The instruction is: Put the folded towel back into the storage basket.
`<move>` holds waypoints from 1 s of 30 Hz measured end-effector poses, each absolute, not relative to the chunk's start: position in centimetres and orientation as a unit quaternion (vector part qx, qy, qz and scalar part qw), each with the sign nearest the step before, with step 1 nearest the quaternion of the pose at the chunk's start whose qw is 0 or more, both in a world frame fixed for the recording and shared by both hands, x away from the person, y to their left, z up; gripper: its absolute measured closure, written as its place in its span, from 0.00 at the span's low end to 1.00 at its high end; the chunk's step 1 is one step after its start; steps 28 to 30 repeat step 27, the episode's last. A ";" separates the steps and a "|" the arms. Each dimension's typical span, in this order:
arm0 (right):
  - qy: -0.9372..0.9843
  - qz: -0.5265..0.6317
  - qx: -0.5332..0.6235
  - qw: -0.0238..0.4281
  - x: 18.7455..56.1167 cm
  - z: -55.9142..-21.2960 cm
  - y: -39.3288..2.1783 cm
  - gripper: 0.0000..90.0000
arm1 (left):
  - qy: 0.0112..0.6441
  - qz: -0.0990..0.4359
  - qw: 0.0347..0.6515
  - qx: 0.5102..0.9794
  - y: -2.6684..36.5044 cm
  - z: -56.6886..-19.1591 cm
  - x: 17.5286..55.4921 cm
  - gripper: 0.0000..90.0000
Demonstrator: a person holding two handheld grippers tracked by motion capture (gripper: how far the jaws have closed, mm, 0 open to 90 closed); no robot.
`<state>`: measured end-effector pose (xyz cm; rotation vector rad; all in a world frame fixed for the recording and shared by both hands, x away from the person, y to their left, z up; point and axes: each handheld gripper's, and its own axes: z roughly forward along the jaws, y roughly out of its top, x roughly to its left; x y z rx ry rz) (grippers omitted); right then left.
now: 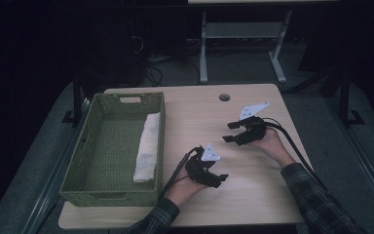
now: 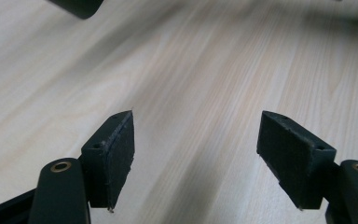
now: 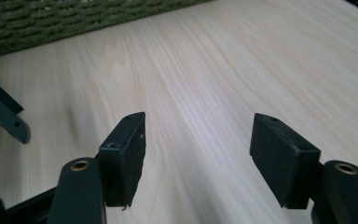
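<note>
Jaws, left: the left gripper (image 1: 213,178) had its two black jaws spread wide, with nothing between them but bare wood grain, as its own view showed (image 2: 196,154).
Jaws, right: the right gripper (image 1: 230,131) also had its black jaws spread apart and pinching nothing (image 3: 198,154).
Hands: each gripper sat in a hand with a plaid sleeve, low over the light wooden counter (image 1: 253,195), the two well apart and angled toward each other.
Basket: a green woven rectangular basket (image 1: 78,161) stood on the left part of the counter, its long side running away from the person; a cut-out handle showed in its far wall.
Basket contents: a white rolled cloth (image 1: 146,148) lay lengthwise inside, against the right-hand wall.
Nearest thing: the left gripper was just to the right of the basket's near right corner, not touching it.
Right gripper view: the green weave of the basket (image 3: 74,18) ran along the far edge, and part of the left gripper stood at the left edge.
Counter: a round grey cable hole (image 1: 224,97) sat near the far edge.
</note>
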<state>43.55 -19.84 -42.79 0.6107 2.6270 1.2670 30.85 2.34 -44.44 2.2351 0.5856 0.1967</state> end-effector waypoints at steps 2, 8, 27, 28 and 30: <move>0.879 0.421 0.209 0.080 43.4 -43.4 -20.1 0.39 | 0.230 0.083 0.397 0.884 2.3 -45.0 30.8 0.30; 0.878 0.418 0.220 0.074 42.6 -45.4 -20.5 0.39 | 0.228 0.091 0.382 0.891 2.4 -46.2 31.0 0.30; 0.881 0.407 0.229 0.073 41.9 -48.1 -21.0 0.36 | 0.234 0.100 0.373 0.892 2.6 -47.5 31.1 0.29; 0.881 0.407 0.229 0.073 41.9 -48.1 -21.0 0.36 | 0.234 0.100 0.373 0.892 2.6 -47.5 31.1 0.29; 0.881 0.407 0.229 0.073 41.9 -48.1 -21.0 0.36 | 0.234 0.100 0.373 0.892 2.6 -47.5 31.1 0.29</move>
